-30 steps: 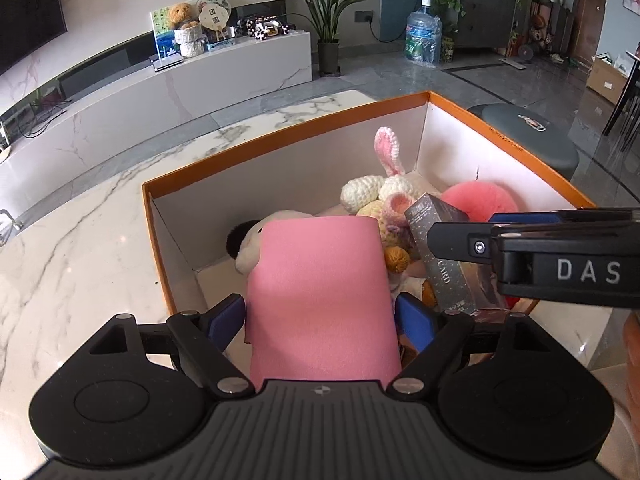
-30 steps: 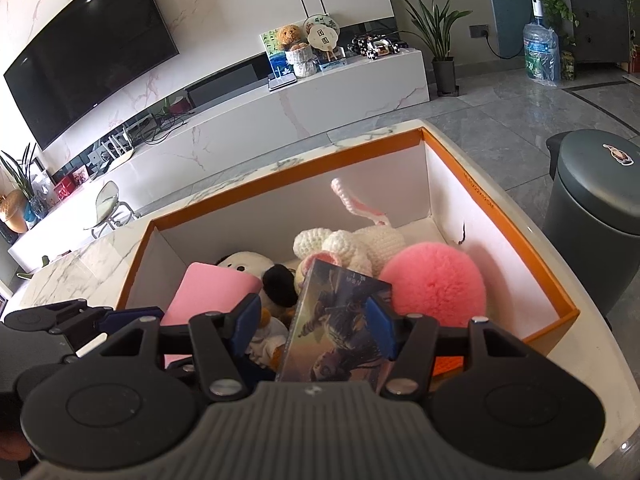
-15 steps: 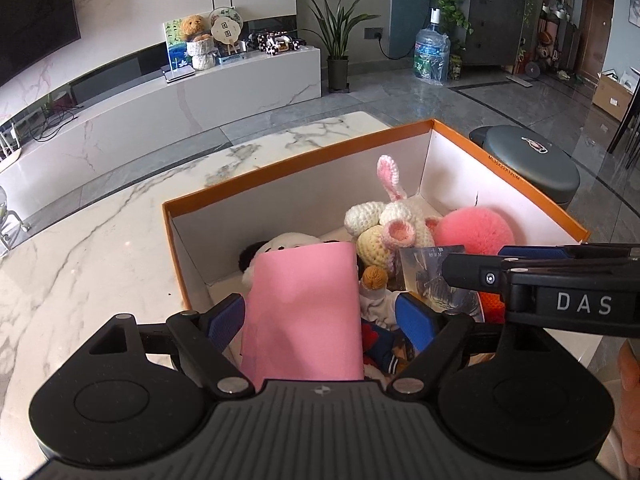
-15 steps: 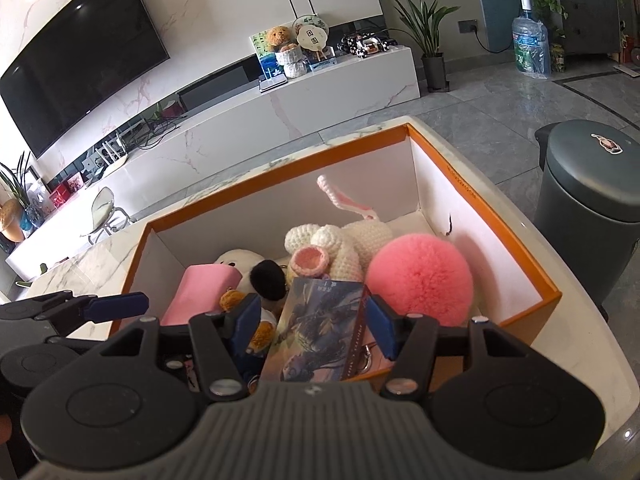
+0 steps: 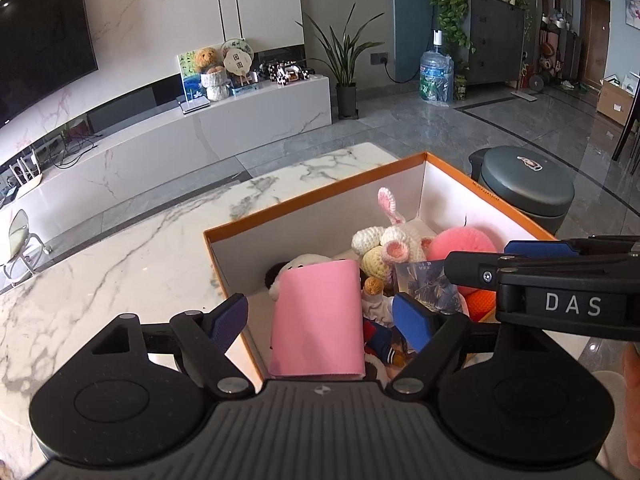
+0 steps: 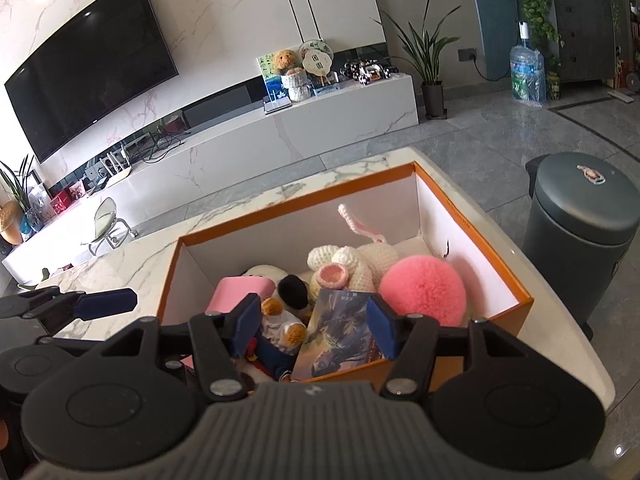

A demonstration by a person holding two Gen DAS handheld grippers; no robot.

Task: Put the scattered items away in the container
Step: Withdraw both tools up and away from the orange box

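A: Contents, left to right, all placed against the orange box point(image 6: 472, 222)

B: Box: white inside, orange rim, standing on the marble table point(image 5: 132, 248). At its left wall, a pink foam block point(image 5: 318, 320) leaning tilted against a black-and-white plush point(image 5: 298, 266)

A: Next item?

B: Near the box's front middle, a small doll in blue clothes point(image 6: 280, 338), lying low. Beside it, a printed card packet point(image 6: 340, 332) propped against the front wall. Behind these, toward the back wall, a cream crochet rabbit point(image 6: 352, 262) with one pink-edged ear upright. At the right wall, a fluffy pink ball point(image 6: 422, 290)

A: Grippers?

B: Left gripper point(image 5: 320, 320): fingers spread wide, holding nothing; it hovers over the box's front-left corner, the foam block seen between the blue pads with a clear gap on each side. Right gripper point(image 6: 312, 328): fingers likewise wide apart, empty, above the box's front edge, the doll and packet seen between them untouched

A: Outside the box?

B: A grey lidded bin point(image 6: 580, 232) on the floor to its right
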